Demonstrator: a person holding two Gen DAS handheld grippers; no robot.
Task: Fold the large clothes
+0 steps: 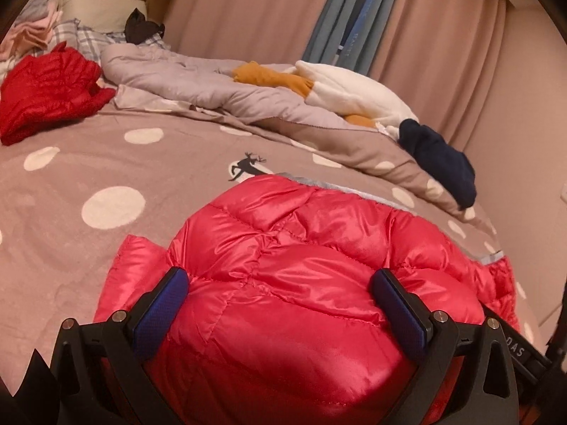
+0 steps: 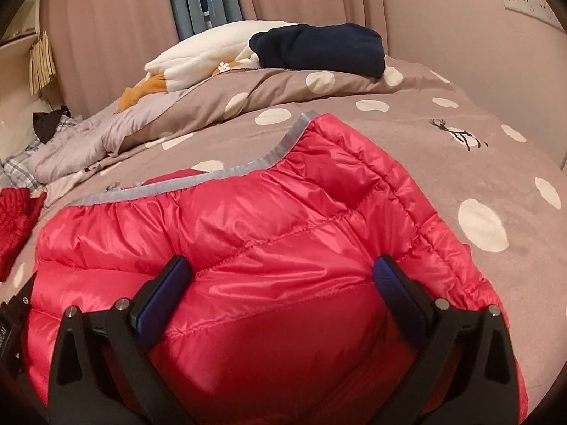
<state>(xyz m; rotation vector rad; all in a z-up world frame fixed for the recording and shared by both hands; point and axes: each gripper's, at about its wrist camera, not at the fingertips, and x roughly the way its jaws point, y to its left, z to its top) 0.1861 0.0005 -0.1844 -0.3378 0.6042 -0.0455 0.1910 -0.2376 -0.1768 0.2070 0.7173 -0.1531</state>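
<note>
A shiny pink-red down jacket (image 1: 301, 248) lies puffed up on the dotted bedspread (image 1: 88, 177), close in front of both cameras. In the right wrist view the jacket (image 2: 248, 219) shows a grey trimmed hem along its far edge. My left gripper (image 1: 280, 278) is open, its blue-padded fingers (image 1: 166, 301) spread wide on either side of a bulging fold of the jacket. My right gripper (image 2: 282, 265) is open in the same way, its fingers (image 2: 397, 287) straddling the padded fabric. I cannot tell whether the pads press into the fabric.
A crumpled red garment (image 1: 49, 85) lies at the far left. A lilac duvet (image 1: 184, 74), a white and orange fleece (image 1: 340, 88) and a folded navy garment (image 2: 319, 49) sit along the back of the bed. Pink curtains (image 1: 248, 10) hang behind.
</note>
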